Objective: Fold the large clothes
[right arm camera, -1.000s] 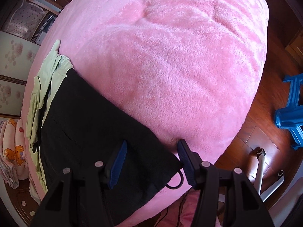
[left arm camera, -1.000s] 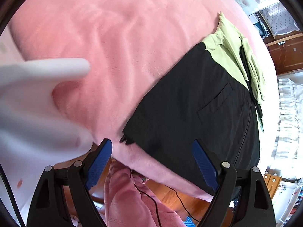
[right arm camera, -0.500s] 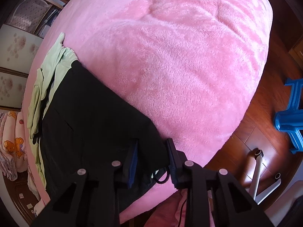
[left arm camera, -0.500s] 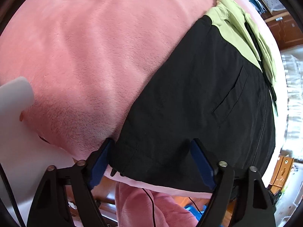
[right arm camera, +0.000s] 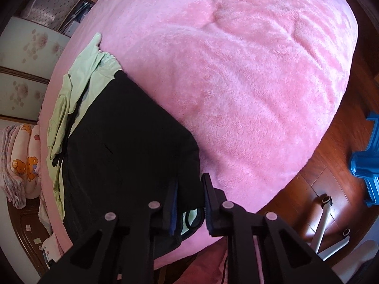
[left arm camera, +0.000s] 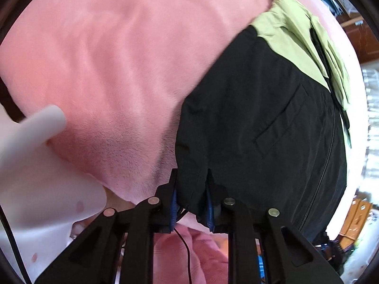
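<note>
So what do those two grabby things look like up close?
Both look alike. The left tool has matte black plastic arms shaped like angular brackets with cut-out windows, round silver rivets at the joints, and blue rubbery pads inside its fingers. The right tool matches: black arms, silver rivets, blue-lined fingers.

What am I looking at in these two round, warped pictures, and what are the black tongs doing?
No robot here: a person holds a two-finger tool in each hand, with a fisheye camera looking along its fingers. One picture is from the left tool, one from the right. A black and pale green jacket lies on a pink fleece blanket. The left tongs have just been closing and now pinch the jacket's near hem by one corner. The right tongs have also been closing and pinch the hem at the other corner. Wooden floor and a blue stool show beyond.
</note>
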A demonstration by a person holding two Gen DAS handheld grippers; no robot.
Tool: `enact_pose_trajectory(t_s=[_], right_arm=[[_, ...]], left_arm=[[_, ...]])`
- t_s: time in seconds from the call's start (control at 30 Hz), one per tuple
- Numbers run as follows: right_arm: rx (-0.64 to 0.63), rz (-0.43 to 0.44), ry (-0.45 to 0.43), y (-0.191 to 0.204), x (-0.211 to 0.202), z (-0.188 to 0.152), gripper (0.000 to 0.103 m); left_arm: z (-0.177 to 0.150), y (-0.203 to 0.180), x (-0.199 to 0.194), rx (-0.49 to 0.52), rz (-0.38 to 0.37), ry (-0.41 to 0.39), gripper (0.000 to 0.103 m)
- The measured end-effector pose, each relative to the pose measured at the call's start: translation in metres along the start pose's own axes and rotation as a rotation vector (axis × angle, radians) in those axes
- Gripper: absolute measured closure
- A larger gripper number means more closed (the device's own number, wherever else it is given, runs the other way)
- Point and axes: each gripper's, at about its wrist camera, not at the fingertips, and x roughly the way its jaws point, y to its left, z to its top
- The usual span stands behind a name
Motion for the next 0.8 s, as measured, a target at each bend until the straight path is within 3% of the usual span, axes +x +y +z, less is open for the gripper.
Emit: enact_pose_trajectory(t_s=[0.17, 0.4, 0.53, 0.8], right_arm=[[-0.046, 0.01, 0.004, 0.018, -0.01, 0.003, 0.088], [-0.041, 0.127, 0.006, 0.05, -0.037, 0.017, 0.089], [-0.016, 0.249, -0.002, 0.067, -0.057, 0.036, 0.089], [-0.026, 0.38, 0.02, 0.107, -0.09, 0.094, 0.09]], left_arm=[[-0.003, -0.02, -0.031, -0.056, -0.028, -0.054, 0.088], [0.005, -0.056, -0.086, -0.106, -0.098, -0.158, 0.091], [0.02, -0.074, -0.131, -0.112, -0.137, -0.267, 0.091], [0.068, -0.107, -0.184, -0.149, -0.241, -0.378, 0.093]])
